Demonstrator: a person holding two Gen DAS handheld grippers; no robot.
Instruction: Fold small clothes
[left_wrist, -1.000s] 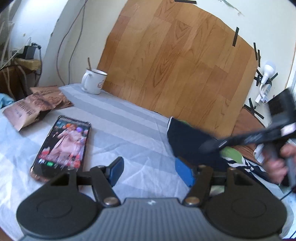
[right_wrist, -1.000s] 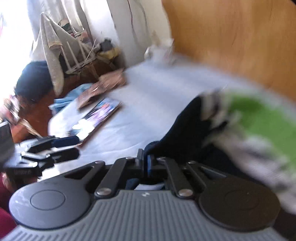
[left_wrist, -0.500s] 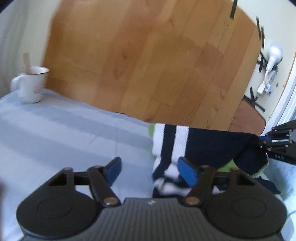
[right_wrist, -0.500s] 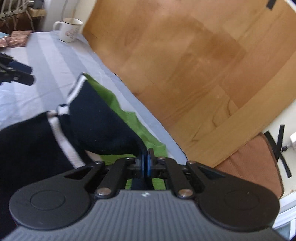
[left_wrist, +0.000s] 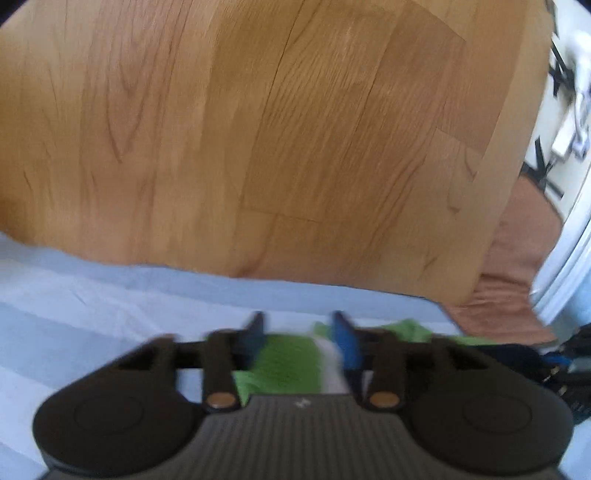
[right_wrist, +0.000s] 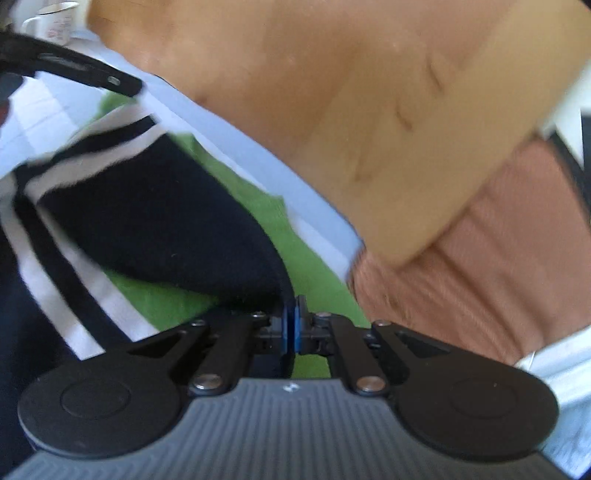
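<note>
Right gripper (right_wrist: 290, 328) clenched on navy white-striped knit garment (right_wrist: 155, 218), which runs toward 10 o'clock | left gripper (left_wrist: 299, 339) spread, straddling its green-and-white edge, nearer | on pale blue sheet (left_wrist: 110, 295)

L gripper (left_wrist: 299, 336) jaws apart w/ green garment (left_wrist: 284, 363) between, on striped sheet (left_wrist: 92, 295), wood-grain panel (left_wrist: 258, 129) behind.
</note>
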